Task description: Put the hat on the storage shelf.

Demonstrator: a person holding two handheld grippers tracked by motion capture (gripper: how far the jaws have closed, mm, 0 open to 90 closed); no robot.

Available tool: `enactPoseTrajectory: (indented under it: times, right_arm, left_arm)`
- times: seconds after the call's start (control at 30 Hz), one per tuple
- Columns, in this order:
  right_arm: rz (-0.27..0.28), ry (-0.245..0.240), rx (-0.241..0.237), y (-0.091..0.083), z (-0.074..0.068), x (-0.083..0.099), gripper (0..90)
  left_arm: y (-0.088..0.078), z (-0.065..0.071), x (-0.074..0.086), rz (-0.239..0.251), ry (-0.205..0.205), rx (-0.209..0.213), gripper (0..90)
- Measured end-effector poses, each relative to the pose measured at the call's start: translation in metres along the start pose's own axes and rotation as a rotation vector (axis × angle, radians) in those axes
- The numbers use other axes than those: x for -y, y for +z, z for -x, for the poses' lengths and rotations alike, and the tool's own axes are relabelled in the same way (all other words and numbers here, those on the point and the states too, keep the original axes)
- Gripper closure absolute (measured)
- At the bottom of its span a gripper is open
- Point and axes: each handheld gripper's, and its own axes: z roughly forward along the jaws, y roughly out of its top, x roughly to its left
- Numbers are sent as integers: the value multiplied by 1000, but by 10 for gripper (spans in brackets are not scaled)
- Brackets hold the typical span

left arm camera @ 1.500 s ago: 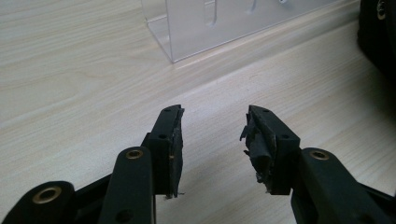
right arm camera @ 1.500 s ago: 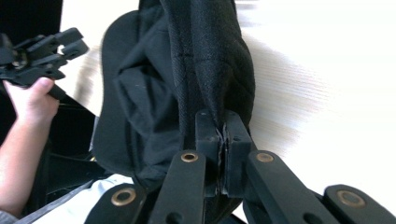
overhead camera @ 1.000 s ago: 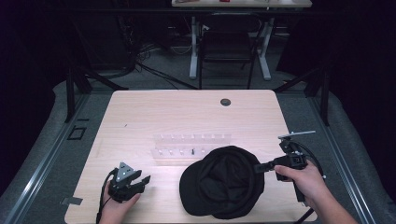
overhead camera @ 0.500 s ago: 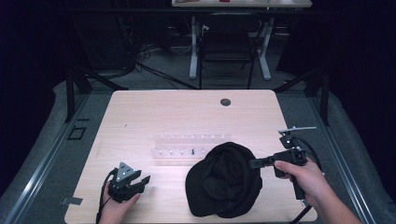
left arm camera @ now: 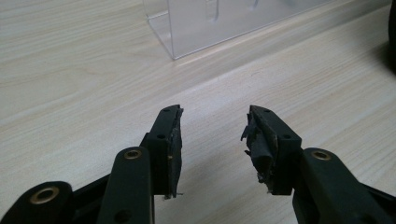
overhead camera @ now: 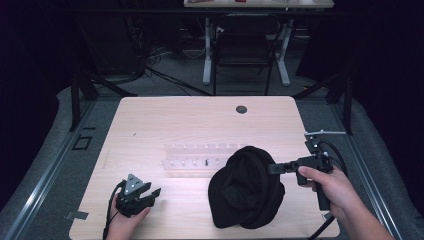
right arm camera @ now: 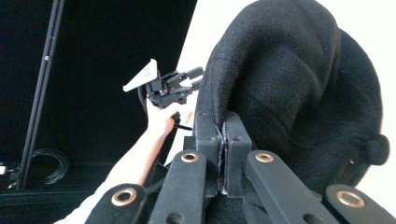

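Over the last second the black cap (overhead camera: 246,187), clamped at its edge by the right tool (overhead camera: 274,168), is tipped up off the counter (overhead camera: 165,120) near its front edge, suggesting turning, while the left tool (overhead camera: 150,195) rests with jaws apart.

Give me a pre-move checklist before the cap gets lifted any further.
1. Right hand-held gripper clamped on the black cap: ok, jaws shut on its edge.
2. Left hand-held gripper free: ok, jaws open with nothing between them.
3. Left hand-held gripper clear of the cap: ok, apart on the table.
4. Cap clear of the clear plastic rack: not ok, it overlaps the rack's right end.
5. Grip depth: cannot tell.
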Motion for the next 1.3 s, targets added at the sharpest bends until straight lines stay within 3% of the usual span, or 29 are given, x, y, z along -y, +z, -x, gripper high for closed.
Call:
enactPoseTrajectory:
  times: [0.4,0.63,0.93,1.3]
  right_arm:
    - [61,-46,-15,-19,-15,-6,882]
    - [106,-47,-8,-30,-20,-10,882]
    - [143,-39,-31,-33,-21,-14,882]
    - [173,-54,-53,-36,-32,-20,882]
  left_arm:
    - [0,0,0,1,-1,-1,556]
    - [1,0,0,1,-1,-3,556]
    - [0,-1,0,-4,1,-3,555]
    - [1,-1,0,-4,1,0,549]
